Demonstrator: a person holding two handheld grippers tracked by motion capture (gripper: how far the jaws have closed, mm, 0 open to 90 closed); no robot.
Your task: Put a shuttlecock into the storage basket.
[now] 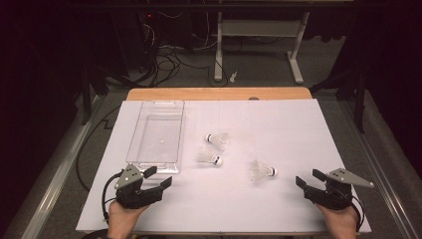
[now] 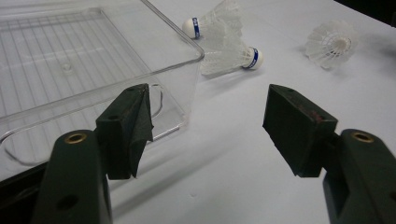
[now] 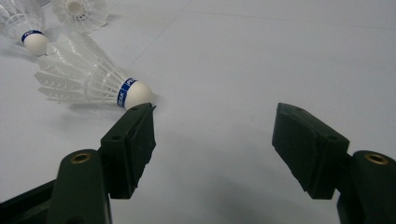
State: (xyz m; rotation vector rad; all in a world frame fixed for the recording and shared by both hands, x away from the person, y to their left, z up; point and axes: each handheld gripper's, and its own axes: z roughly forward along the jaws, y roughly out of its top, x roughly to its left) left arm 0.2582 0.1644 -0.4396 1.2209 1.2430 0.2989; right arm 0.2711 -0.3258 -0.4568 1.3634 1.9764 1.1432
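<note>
A: How do the jaws of the left gripper [image 1: 158,178] stand?

B: Wide apart, with nothing between them. In the left gripper view the left gripper [image 2: 208,121] shows bare white tabletop [image 2: 243,177] in the gap, and its left jaw sits just in front of the near corner of the clear plastic tray [image 2: 70,60], which fills the upper left of that frame.

A: And the right gripper [image 1: 307,179]?

B: Its jaws are wide too and hold nothing. In the right gripper view the right gripper [image 3: 212,128] has the nearest shuttlecock [image 3: 88,79] lying on its side at the left of the frame, its white cork tip just above the left jaw; whether they touch cannot be told.

A: Where are the shuttlecocks in the high view?

B: All three lie on the tabletop [image 1: 278,209] around the middle of the frame. The nearest shuttlecock [image 1: 263,171] sits lower right of centre, near the right gripper. The middle shuttlecock [image 1: 209,157] and the far shuttlecock [image 1: 218,140] lie close together just right of the tray [image 1: 149,114], which is at the upper left.

A: And the hands?

B: The left hand [image 1: 122,217] and right hand [image 1: 341,220] come in from the bottom edge.
</note>
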